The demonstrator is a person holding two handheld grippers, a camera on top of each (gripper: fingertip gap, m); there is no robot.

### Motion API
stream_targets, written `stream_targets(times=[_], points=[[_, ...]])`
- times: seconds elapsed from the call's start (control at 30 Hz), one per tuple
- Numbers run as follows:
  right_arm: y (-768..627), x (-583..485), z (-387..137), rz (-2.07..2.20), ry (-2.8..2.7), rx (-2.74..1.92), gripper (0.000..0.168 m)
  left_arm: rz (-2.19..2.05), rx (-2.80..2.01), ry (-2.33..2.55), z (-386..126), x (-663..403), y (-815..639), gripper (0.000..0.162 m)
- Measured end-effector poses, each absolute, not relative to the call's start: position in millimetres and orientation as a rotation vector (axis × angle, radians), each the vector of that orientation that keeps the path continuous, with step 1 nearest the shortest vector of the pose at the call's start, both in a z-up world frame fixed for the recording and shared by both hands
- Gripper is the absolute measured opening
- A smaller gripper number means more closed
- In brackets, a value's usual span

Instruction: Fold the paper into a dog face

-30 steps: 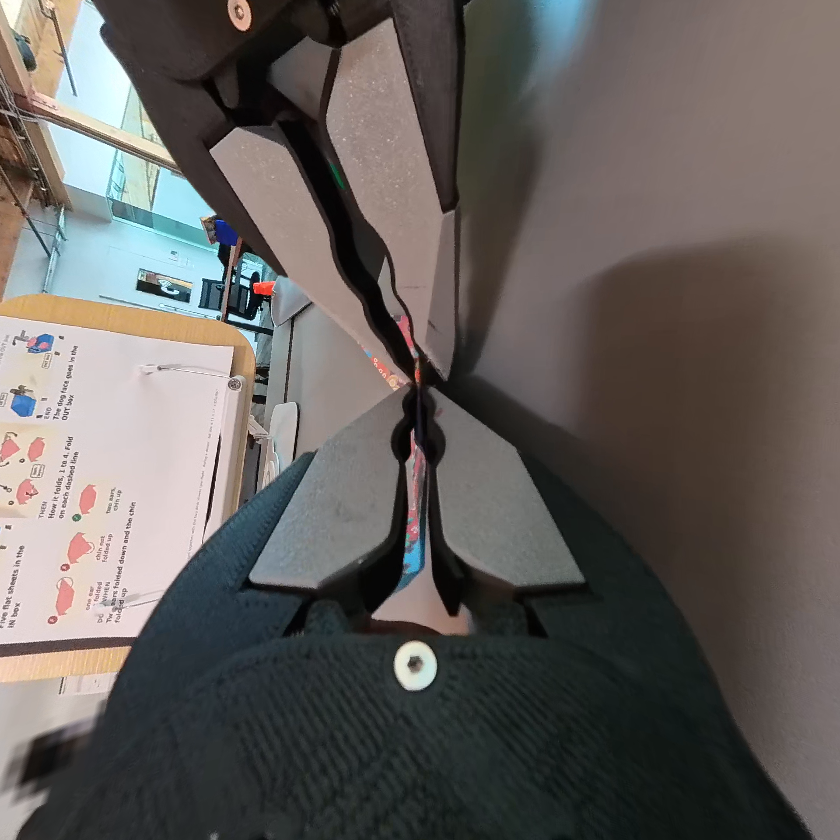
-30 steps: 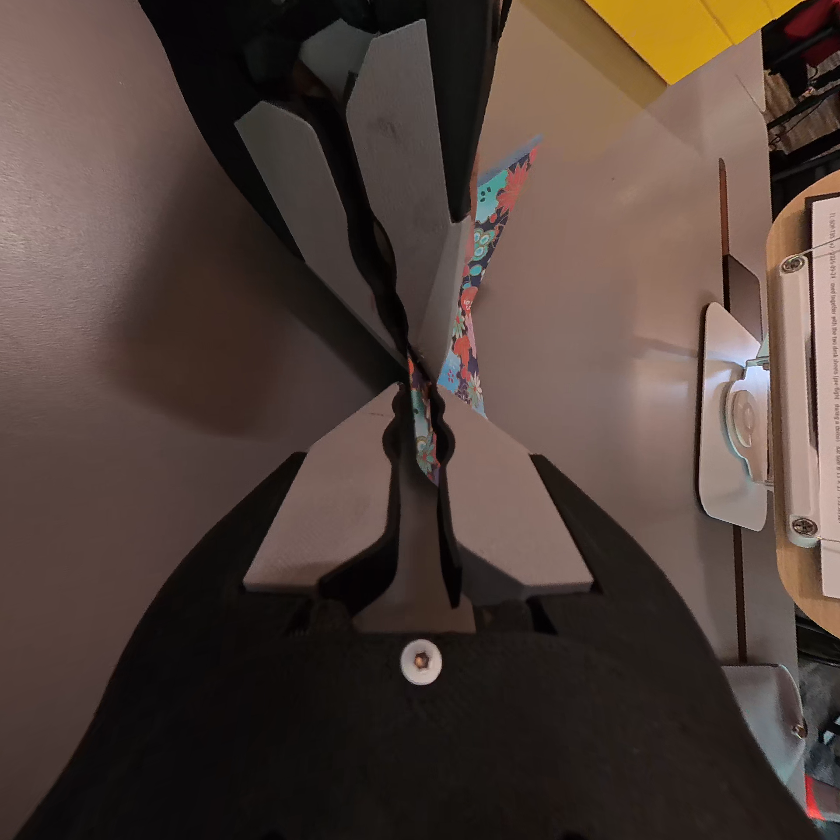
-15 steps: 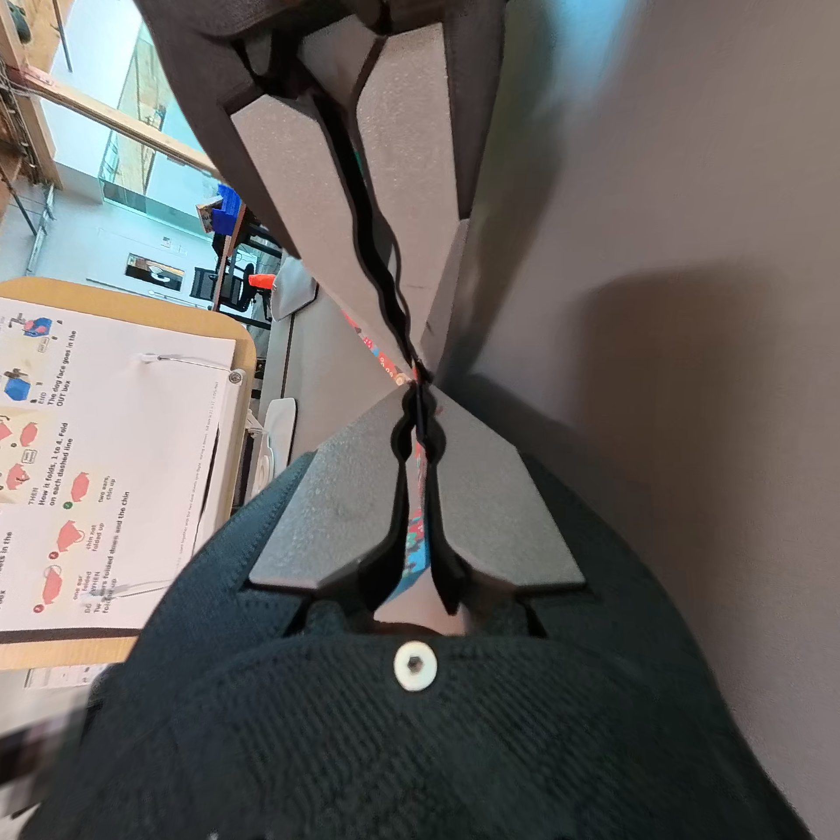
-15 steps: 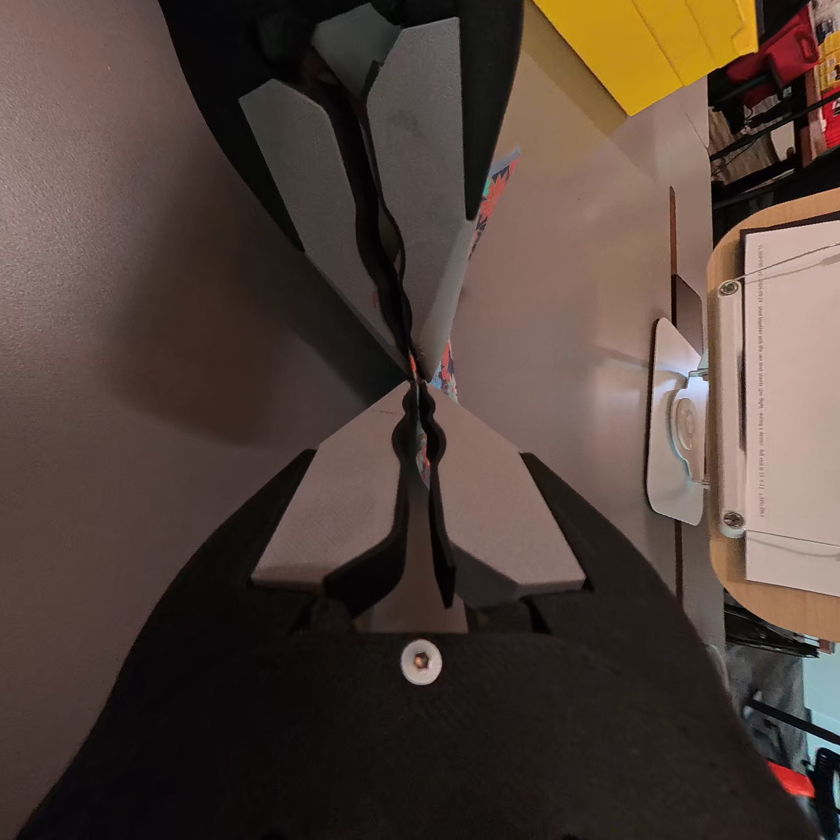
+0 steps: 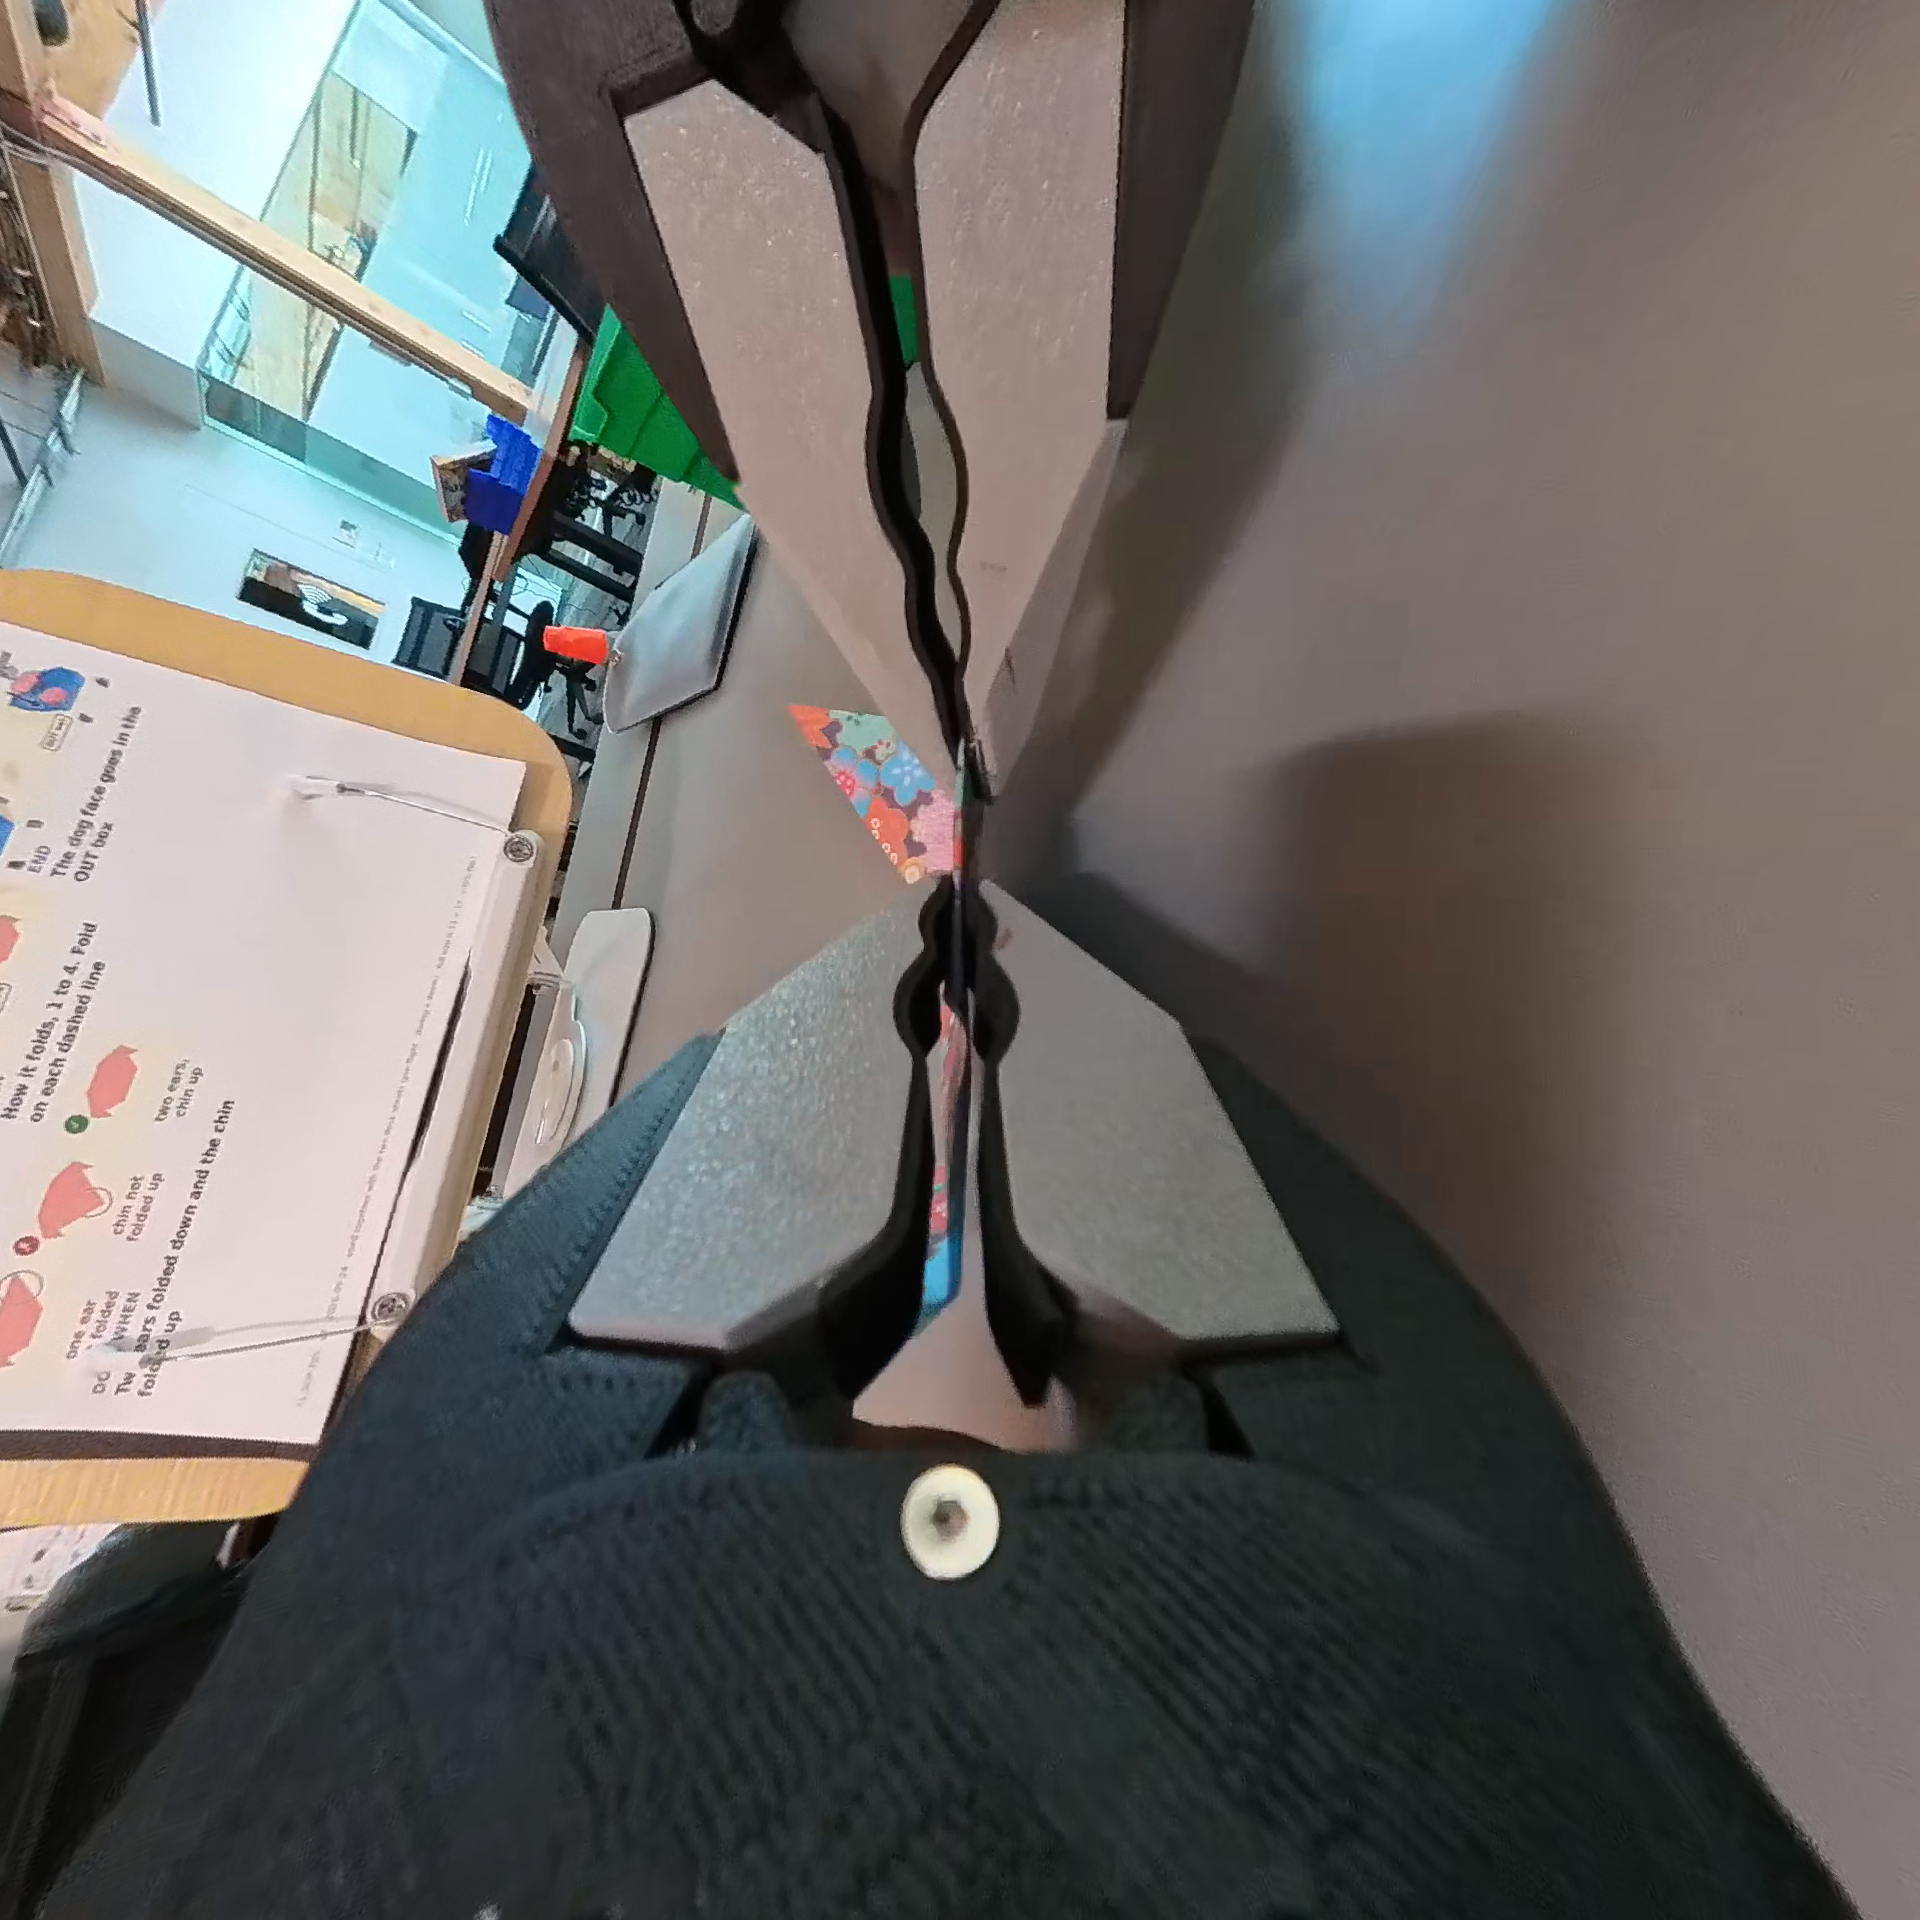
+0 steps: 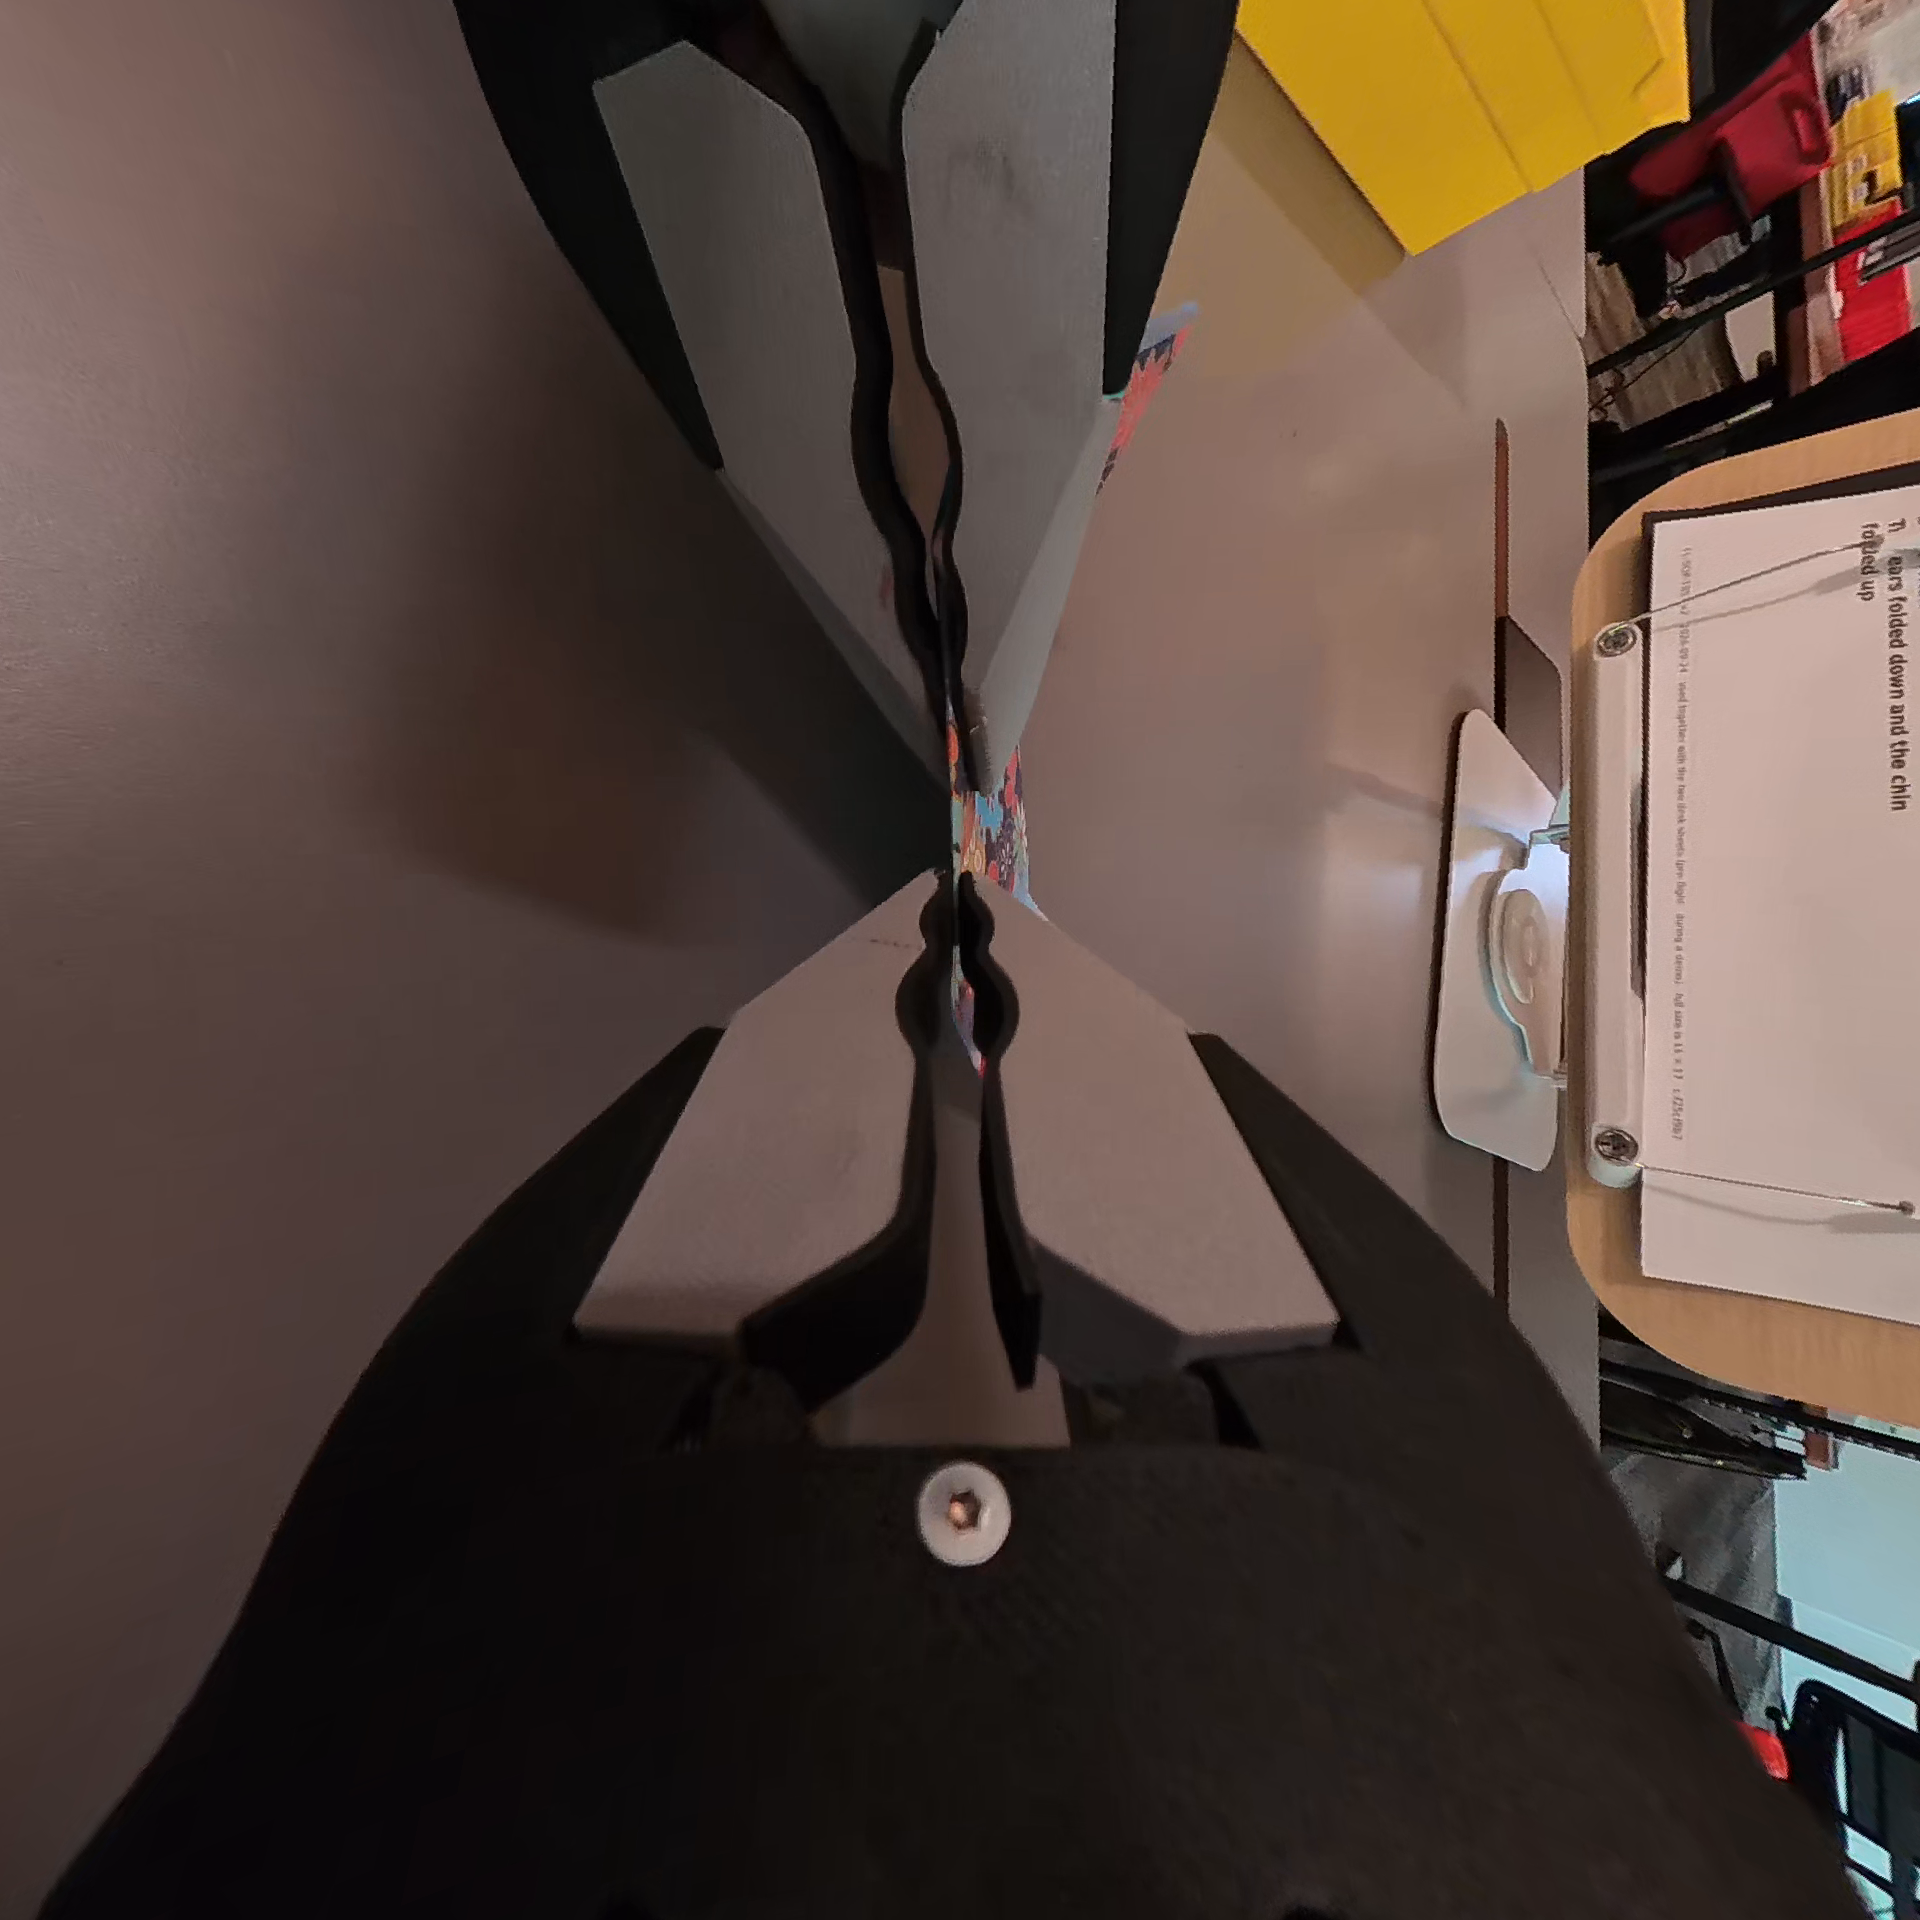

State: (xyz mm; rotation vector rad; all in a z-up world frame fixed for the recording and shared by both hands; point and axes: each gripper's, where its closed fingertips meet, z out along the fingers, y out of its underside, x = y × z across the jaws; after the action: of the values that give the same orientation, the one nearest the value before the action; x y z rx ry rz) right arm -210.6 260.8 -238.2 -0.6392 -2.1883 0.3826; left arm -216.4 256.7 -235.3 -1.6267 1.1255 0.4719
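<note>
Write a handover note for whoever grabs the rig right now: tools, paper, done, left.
Left tool: shut on the patterned paper, which runs back between its fingers.
Right tool: shut on the same sheet, tip to tip with the left tool.
Paper: held on edge between both tools above the grey table; a floral corner sticks out beside the tips.
Instruction sheet sits on a wooden board off to the side.
Done: sheet picked up and pinched by both tools. How many folds are in cannot be told.
Left: finish the dog-face folds.
</note>
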Motion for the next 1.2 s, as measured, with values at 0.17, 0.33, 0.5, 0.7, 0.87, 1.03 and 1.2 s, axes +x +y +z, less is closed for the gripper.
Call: stream_targets(times=[0.17, 0.33, 0.5, 0.7, 0.87, 1.03, 1.2], points=[[265.1, -208.8, -239.4, 0.377, -2.196, -0.667, 0.000, 0.507, -1.639, 1.134, -238.5, -220.3, 257.7, 0.000], [259.1, -215.6, -242.7, 0.364, -2.180, -0.637, 0.000, 0.525, -1.659, 1.111, -238.4, -229.9, 258.7, 0.000], [251.6, -219.4, -236.1, 0.429, -2.146, -0.624, 0.000, 0.519, -1.656, 1.135, -241.9, -223.2, 258.1, 0.000], [245.9, -221.7, -235.0, 0.448, -2.135, -0.606, 0.000, 0.498, -1.643, 1.124, -239.5, -219.1, 257.6, 0.000], [246.7, -220.6, -234.2, 0.449, -2.138, -0.605, 0.000, 0.490, -1.631, 1.125, -237.7, -217.2, 257.1, 0.000], [251.7, -218.3, -234.1, 0.442, -2.144, -0.618, 0.000, 0.464, -1.633, 1.117, -235.2, -219.1, 255.5, 0.000], [256.3, -216.6, -233.9, 0.423, -2.144, -0.626, 0.000, 0.473, -1.632, 1.114, -234.7, -221.9, 255.5, 0.000]])
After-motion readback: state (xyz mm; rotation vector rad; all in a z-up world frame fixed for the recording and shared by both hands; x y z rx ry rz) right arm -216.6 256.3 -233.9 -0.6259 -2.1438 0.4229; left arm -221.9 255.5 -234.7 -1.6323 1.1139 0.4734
